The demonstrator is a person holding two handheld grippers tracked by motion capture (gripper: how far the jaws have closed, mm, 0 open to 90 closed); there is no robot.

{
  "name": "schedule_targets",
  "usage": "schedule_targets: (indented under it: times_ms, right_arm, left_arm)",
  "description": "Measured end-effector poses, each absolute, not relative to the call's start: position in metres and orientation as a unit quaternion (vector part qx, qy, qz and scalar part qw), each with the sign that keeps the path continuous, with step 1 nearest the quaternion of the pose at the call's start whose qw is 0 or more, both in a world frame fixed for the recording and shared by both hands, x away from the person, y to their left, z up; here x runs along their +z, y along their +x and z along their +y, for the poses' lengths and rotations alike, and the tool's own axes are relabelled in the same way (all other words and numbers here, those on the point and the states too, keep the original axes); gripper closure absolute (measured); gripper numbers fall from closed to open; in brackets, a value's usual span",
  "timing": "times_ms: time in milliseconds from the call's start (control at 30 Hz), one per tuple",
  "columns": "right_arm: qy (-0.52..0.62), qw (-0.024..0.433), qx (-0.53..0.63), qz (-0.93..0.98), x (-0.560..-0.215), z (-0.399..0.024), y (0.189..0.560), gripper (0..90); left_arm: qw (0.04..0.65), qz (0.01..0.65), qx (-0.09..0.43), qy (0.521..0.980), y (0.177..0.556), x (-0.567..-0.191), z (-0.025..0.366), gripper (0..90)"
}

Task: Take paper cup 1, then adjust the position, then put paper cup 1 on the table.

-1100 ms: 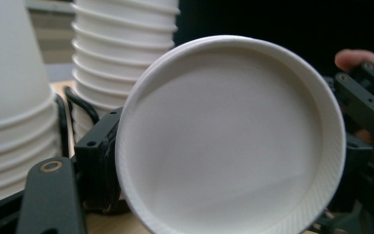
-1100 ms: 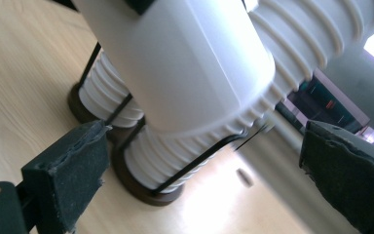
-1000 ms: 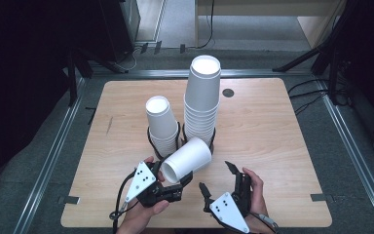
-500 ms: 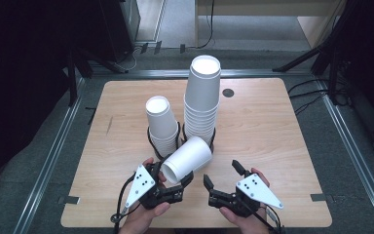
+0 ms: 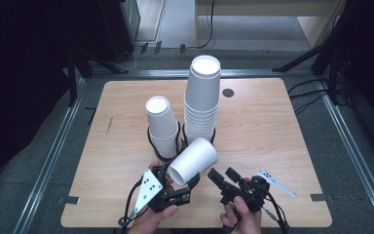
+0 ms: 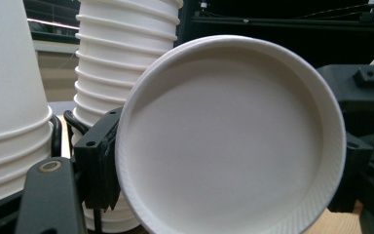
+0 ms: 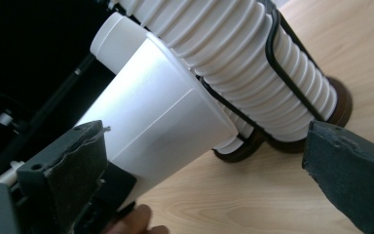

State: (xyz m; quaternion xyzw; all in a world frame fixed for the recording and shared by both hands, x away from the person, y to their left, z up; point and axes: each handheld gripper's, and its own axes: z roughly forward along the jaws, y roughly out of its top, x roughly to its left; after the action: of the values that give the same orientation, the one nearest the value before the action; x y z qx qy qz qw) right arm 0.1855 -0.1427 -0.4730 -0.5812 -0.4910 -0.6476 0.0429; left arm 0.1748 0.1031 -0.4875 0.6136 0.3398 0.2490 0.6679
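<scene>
Cup (image 5: 193,161) first: we see a single white paper cup lying tilted, held off the wooden table (image 5: 272,141) near its front edge, its closed base pointing up and away toward the two stacks. The left gripper (image 5: 175,187) has it, jaws drawn in tight on the rim at the open mouth. In the left gripper view that round mouth (image 6: 229,136) faces the camera, with a black jaw against its left edge. The cup's base reaches close to the taller stack (image 5: 202,100), which stands in a black wire holder (image 5: 213,132); the shorter stack (image 5: 161,126) stands just beside it on the left. From above we cannot quite tell whether the cup touches the holder.

The right gripper (image 5: 220,176) sits just to the right of the cup, apart from it. Its jaws have just been opening and stand wide; in the right gripper view nothing lies between the pads (image 7: 68,170), with the cup (image 7: 156,117) farther off.
</scene>
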Motion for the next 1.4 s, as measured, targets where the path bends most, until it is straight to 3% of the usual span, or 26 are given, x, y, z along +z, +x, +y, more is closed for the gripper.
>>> schedule_targets:
  times_ms: [167, 300, 1000, 1400]
  right_arm:
    - [-0.602, 0.103, -0.652, -0.449, -0.478, -0.147, 0.188, 2.0]
    - [-0.613, 0.12, -0.651, -0.43, -0.478, -0.148, 0.189, 2.0]
    - [-0.642, 0.162, -0.635, -0.397, -0.481, -0.149, 0.19, 1.7]
    - [-0.643, 0.214, -0.63, -0.38, -0.488, -0.143, 0.194, 0.2]
  left_arm:
    - [0.667, 0.338, 0.253, 0.614, 0.174, -0.49, 0.098, 21.0]
    - [0.663, 0.339, 0.256, 0.616, 0.173, -0.493, 0.096, 21.1]
    - [0.663, 0.33, 0.265, 0.618, 0.166, -0.497, 0.081, 21.0]
    - [0.654, 0.317, 0.274, 0.63, 0.158, -0.502, 0.071, 21.0]
